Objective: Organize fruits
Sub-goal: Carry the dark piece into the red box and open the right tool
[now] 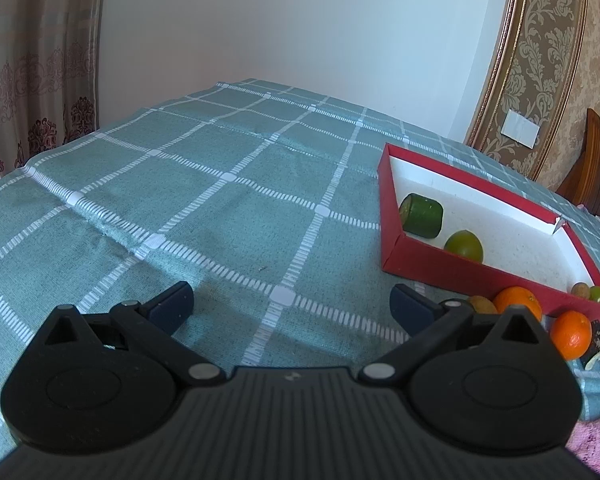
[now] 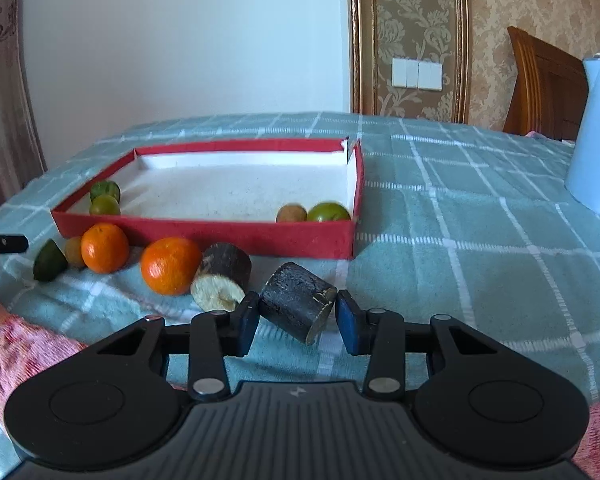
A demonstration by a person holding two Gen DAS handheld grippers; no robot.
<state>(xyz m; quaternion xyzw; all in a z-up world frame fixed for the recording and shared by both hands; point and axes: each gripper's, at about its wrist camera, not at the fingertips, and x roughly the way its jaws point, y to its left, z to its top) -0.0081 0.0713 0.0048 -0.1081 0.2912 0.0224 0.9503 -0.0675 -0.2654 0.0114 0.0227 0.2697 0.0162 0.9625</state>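
A red box (image 2: 204,236) with a white floor sits on the checked cloth; it also shows in the left wrist view (image 1: 428,256). Inside are a green cut piece (image 1: 421,215), a green round fruit (image 1: 464,245), a brown fruit (image 2: 291,213) and a green fruit (image 2: 328,212). In front lie two oranges (image 2: 104,247) (image 2: 170,265), a green wedge (image 2: 49,261) and two dark cut cylinders (image 2: 221,282) (image 2: 297,307). My right gripper (image 2: 296,322) is open, its pads on either side of the nearer dark cylinder. My left gripper (image 1: 292,308) is open and empty over bare cloth.
A pale blue jug (image 2: 596,136) stands at the right. A pink towel (image 2: 16,344) lies at the front left edge. A wooden chair (image 2: 544,88) stands behind the table. The left gripper's tip (image 2: 0,242) shows at the left edge.
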